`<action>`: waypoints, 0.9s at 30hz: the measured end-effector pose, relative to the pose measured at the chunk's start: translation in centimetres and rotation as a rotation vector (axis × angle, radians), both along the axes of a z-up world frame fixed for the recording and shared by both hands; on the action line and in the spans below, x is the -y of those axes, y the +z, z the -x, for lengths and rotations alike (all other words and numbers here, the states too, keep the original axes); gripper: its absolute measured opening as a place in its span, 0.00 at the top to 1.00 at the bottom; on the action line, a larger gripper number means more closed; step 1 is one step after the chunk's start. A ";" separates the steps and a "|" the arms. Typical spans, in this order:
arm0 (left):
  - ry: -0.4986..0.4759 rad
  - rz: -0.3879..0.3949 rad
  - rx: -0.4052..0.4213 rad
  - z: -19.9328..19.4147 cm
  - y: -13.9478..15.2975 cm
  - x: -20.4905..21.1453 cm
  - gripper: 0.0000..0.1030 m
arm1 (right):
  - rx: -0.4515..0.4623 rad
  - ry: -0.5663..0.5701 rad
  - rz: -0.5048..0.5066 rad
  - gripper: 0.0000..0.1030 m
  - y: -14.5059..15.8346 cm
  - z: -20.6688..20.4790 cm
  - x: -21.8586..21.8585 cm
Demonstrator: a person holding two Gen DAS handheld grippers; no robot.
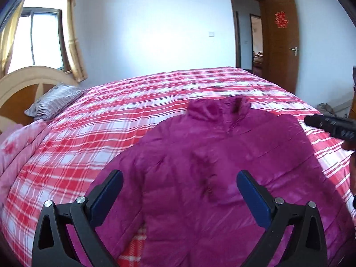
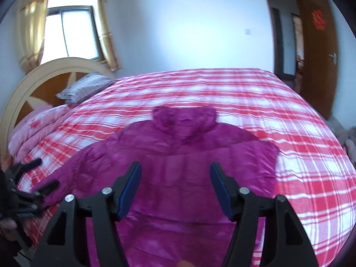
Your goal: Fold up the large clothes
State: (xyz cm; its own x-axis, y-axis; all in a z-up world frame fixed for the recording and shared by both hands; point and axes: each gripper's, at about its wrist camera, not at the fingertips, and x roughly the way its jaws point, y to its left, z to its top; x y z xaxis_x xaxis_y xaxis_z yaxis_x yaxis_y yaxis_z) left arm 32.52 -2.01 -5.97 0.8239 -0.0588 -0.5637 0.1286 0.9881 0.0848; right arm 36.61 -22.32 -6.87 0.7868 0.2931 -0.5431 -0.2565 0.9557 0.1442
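Magenta puffer jacket: we find it spread flat on the red-and-white plaid bedspread, collar toward the far wall. Our left gripper hangs over its middle, jaws wide, nothing in them. Our right gripper likewise hangs above it, jaws parted, empty. Striped pillow by the wooden headboard; brown door ajar beyond.

Daylight pours in through the window beside the headboard, blown out to white; the wall glows bluish; both fisheye views bow the bed and darken at the corners; motion blur softens the purple jacket.
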 end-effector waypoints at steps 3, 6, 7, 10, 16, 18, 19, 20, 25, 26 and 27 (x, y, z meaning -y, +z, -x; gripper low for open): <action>-0.020 0.019 0.007 -1.5 0.1 1.6 0.01 | -0.032 -0.089 0.038 0.49 -0.9 -1.1 1.9; -0.012 0.009 0.015 -3.8 -1.1 4.1 0.01 | -0.056 -0.147 0.028 0.50 -1.9 -2.3 4.1; -0.015 -0.001 0.008 -4.9 -1.9 5.0 0.01 | -0.064 -0.171 0.030 0.54 -2.3 -3.0 4.8; -0.002 -0.068 -0.036 -7.9 -4.7 6.6 0.01 | -0.093 -0.213 0.017 0.60 -3.5 -5.3 6.5; 0.035 -0.120 -0.219 -11.9 -11.1 5.9 0.01 | -0.189 -0.193 0.049 0.62 -7.4 -8.4 7.6; 0.033 -0.065 -0.236 -12.2 -11.2 5.1 0.01 | -0.228 -0.184 0.069 0.64 -9.0 -9.0 7.7; 0.030 -0.054 -0.242 -12.3 -11.4 4.9 0.01 | -0.241 -0.179 0.072 0.64 -9.9 -9.0 7.7; 0.030 -0.044 -0.246 -12.4 -11.6 4.7 0.01 | -0.237 -0.179 0.063 0.64 -10.2 -8.9 7.9; 0.039 -0.045 -0.242 -12.6 -11.9 4.6 0.01 | -0.235 -0.189 0.097 0.64 -10.4 -8.7 7.7; 0.039 -0.046 -0.241 -12.6 -11.9 4.6 0.01 | -0.234 -0.191 0.111 0.64 -10.4 -8.7 7.5; 0.040 -0.047 -0.241 -12.7 -11.9 4.7 0.01 | -0.235 -0.192 0.118 0.64 -10.4 -8.8 7.5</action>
